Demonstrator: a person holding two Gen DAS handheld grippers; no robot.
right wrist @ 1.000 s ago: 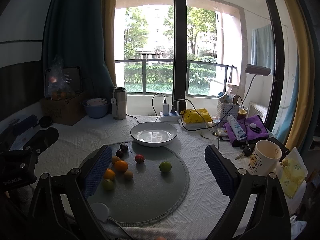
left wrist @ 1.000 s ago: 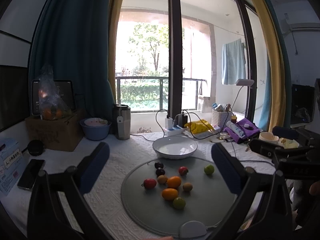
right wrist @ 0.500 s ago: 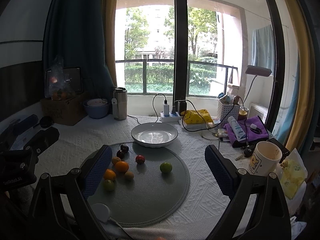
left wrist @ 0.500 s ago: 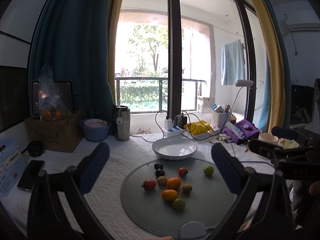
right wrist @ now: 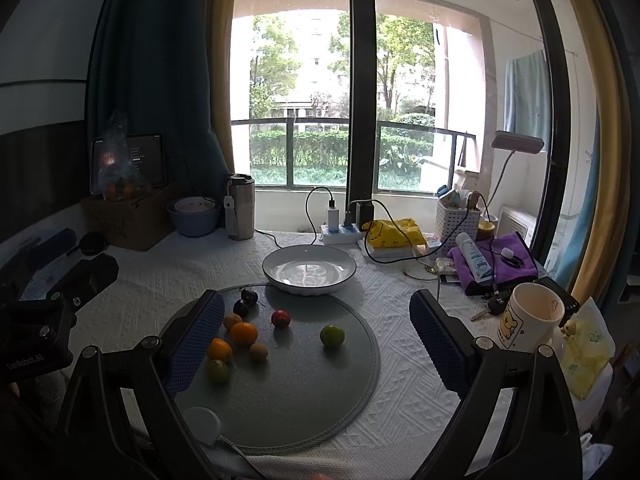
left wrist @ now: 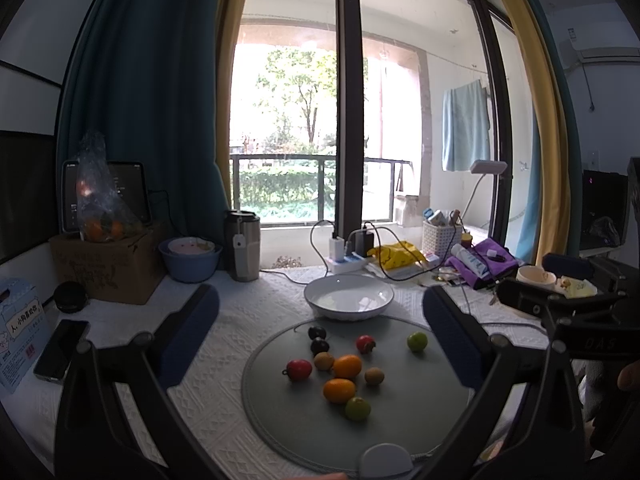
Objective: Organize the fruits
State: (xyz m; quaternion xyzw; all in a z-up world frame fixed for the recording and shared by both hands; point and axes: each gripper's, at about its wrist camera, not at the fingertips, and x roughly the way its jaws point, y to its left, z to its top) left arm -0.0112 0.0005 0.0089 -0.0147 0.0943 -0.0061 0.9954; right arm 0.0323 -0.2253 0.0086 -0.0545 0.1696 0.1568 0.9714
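Several small fruits lie on a round grey mat (left wrist: pixel 420 408) (right wrist: pixel 304 392): two oranges (left wrist: pixel 347 366) (right wrist: pixel 243 333), green limes (left wrist: pixel 417 341) (right wrist: pixel 332 335), red ones (left wrist: pixel 299 369) (right wrist: pixel 281 318), brown ones (left wrist: pixel 374 376) and dark cherries (left wrist: pixel 317 333) (right wrist: pixel 249 296). An empty white bowl (left wrist: pixel 349 297) (right wrist: pixel 309 269) stands just behind the mat. My left gripper (left wrist: pixel 320 320) is open and empty above the mat. My right gripper (right wrist: pixel 316 320) is open and empty above the mat, and also shows in the left wrist view (left wrist: pixel 560 300).
A white mug (right wrist: pixel 530 322), keys and a purple cloth (right wrist: pixel 496 264) sit at the right. A power strip with cables (left wrist: pixel 346 262), a steel tumbler (left wrist: pixel 242 250), a blue bowl (left wrist: pixel 190 260), a cardboard box (left wrist: pixel 106 270) and a phone (left wrist: pixel 62 350) are around.
Both grippers have crept slightly forward toward the mat. Both stay open and empty; the fruits have not moved.
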